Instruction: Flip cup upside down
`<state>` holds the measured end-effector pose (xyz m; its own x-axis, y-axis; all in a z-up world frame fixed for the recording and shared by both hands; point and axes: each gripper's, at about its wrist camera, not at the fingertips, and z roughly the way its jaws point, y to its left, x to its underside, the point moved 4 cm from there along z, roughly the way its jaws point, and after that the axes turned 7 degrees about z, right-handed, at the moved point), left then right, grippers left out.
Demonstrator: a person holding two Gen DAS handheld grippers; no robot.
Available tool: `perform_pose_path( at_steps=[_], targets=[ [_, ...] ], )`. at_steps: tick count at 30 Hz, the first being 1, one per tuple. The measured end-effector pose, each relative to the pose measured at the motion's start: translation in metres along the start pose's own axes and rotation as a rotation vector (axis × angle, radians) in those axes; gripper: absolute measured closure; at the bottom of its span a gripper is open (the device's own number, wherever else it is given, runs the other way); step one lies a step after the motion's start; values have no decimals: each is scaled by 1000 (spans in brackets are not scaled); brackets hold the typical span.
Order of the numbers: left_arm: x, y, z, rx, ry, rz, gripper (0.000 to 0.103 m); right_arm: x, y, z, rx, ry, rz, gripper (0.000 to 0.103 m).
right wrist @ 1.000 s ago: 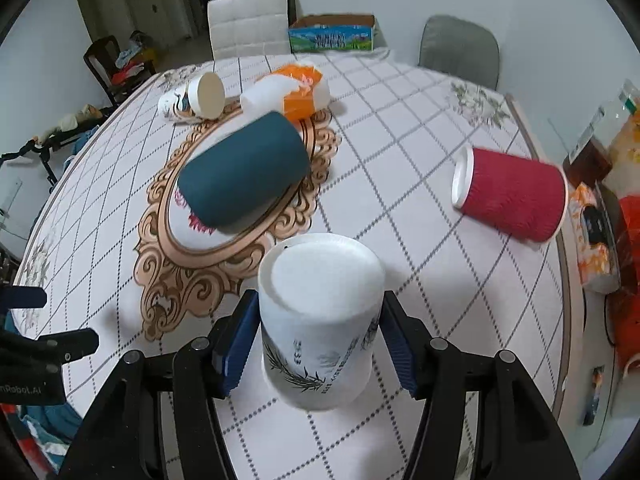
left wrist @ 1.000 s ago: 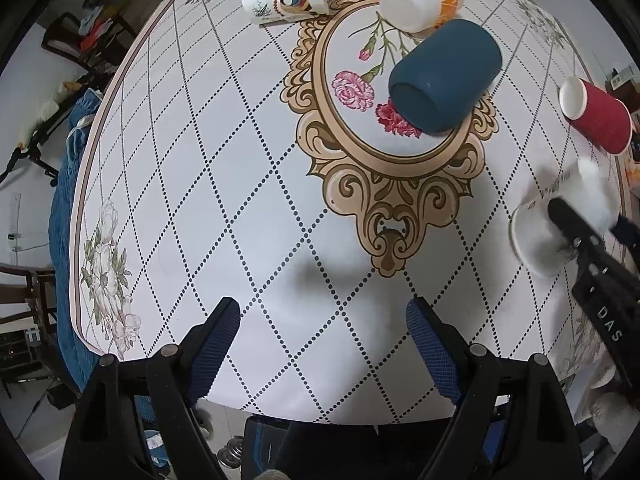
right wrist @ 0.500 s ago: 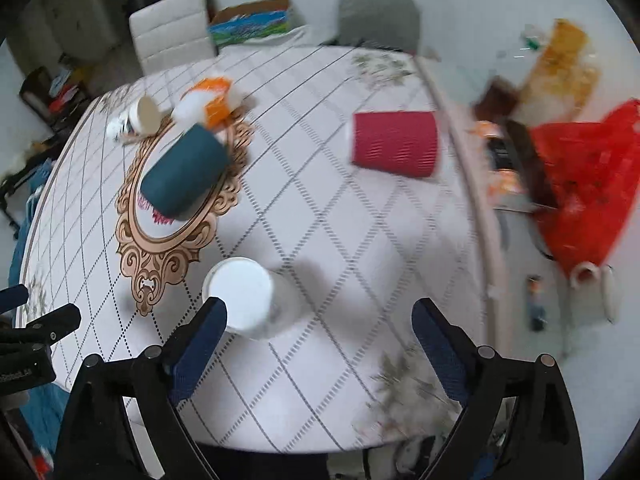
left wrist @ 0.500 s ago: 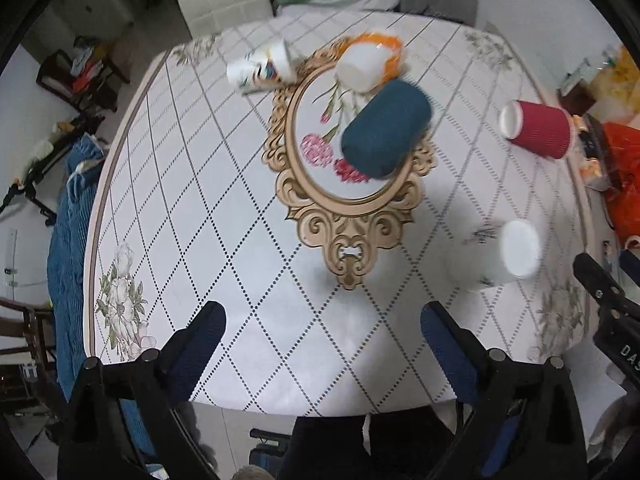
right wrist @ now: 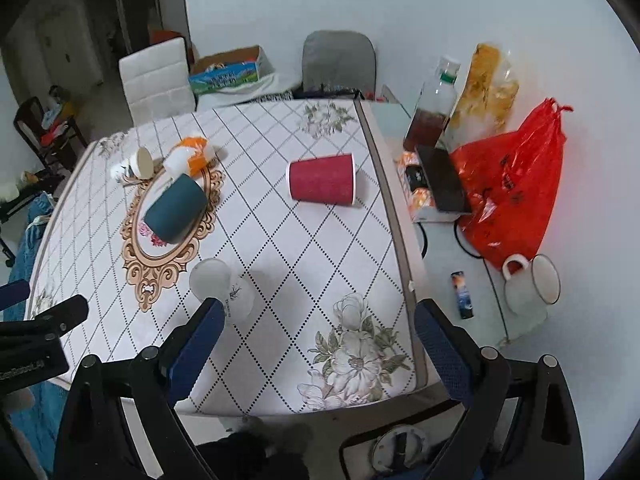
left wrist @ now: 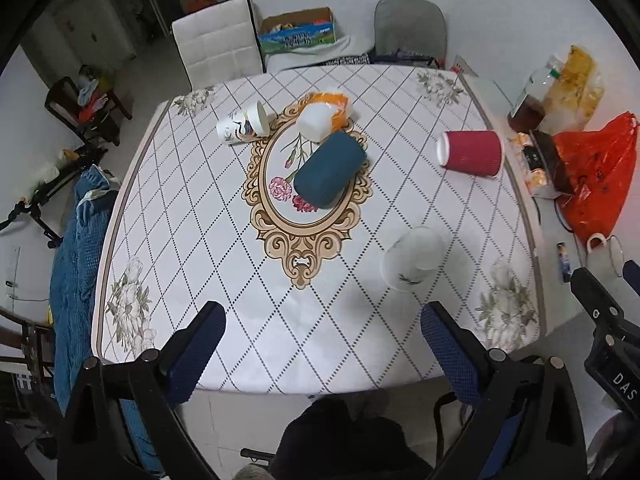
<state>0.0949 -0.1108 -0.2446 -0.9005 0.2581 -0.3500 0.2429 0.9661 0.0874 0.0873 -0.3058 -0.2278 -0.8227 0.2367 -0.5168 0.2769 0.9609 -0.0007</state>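
Note the counter (left wrist: 192, 216): smooth, slightly glossy printed covering. White cup (left wrist: 414, 258) looks matt, frosted paper or plastic; you cannot tell which. Red cup (right wrist: 322, 178) is ribbed paper, matt. Dark teal cup (left wrist: 330, 170) has a matt, smooth wall. Your left tool (left wrist: 322, 350) and right tool (right wrist: 320, 344) carry blue dotted, rubbery pads on matt black plastic frames. Red bag (right wrist: 512, 196): thin, crinkled, shiny plastic. Enamel-look mug (right wrist: 530, 284) is glossy.

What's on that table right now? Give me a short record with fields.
flipped cup: white cup standing upside down, near the table's front right
lying on their sides: red cup, dark teal cup, orange and white cup, printed white cup
left tool: open, holding nothing
right tool: open, holding nothing
surface: table with a diamond pattern cloth
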Motion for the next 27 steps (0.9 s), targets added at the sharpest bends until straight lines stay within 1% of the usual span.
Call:
perform_pose_path(
  at_steps=[3, 9, 12, 17, 21, 27],
  targets=[
    [6, -5, -16, -8, -20, -7, 3, 0, -5, -21, -16, -31, -25, 5],
    [22, -8, -65, -23, -86, -28, 3, 8, -10, -66, -53, -65, -56, 5],
    [31, -6, -93, -41, -128, -35, 3, 12, -13, -95, -66, -92, -63, 5],
    [46, -4, -136, -48, -173, -55, 3, 23, -18, -150, -88, -150, -76, 5],
    [59, -4, -161, -65, -200, -59, 3, 33, -22, -188, -109, -183, -73, 5],
    [79, -6, -192, -78, -241, -69, 3, 44, -28, -228, -123, -225, -79, 5]
  ],
)
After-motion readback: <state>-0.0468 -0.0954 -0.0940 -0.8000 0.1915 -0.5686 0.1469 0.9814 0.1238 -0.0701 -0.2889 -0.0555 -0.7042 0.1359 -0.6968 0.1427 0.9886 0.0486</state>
